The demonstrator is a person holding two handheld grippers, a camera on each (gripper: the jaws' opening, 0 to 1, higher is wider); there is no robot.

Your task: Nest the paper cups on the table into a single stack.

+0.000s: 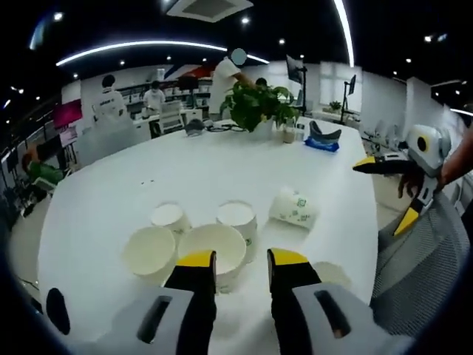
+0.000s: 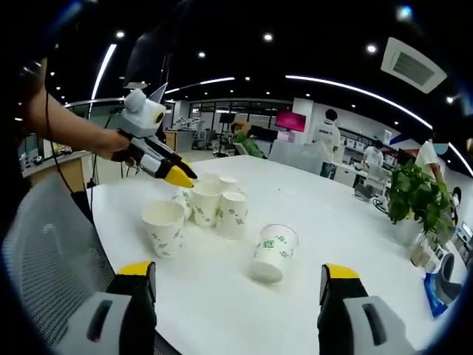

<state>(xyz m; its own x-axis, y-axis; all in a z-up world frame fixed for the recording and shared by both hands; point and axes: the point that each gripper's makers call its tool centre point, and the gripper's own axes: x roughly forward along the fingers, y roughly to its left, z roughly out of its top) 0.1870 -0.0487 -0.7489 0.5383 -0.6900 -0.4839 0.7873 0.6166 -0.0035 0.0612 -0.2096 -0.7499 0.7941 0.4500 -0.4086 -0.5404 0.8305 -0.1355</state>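
The broad white round surface (image 2: 222, 296) carries all the cups, and none is nested in another yet, so I judge the task barely begun. Beyond them, at the far edge, stands a leafy green potted plant (image 1: 255, 103) (no part of the job).

A cluster of upright white paper cups with green print (image 2: 214, 203) stands close together near the surface's near edge; in the left gripper view they show as open round mouths just ahead of the jaws. One more white paper cup with green print lying on its side (image 2: 272, 254) rests a little apart from the cluster. It will need righting, or gripping at an angle, before it can join a stack.

The left tool (image 1: 241, 260) hovers just over the cluster with its yellow-tipped jaws a narrow gap apart, holding nothing. The right tool (image 2: 242, 277) hangs back from the cups, jaws spread wide and empty.

Everything remains: each cup must still be lifted and dropped into the next.
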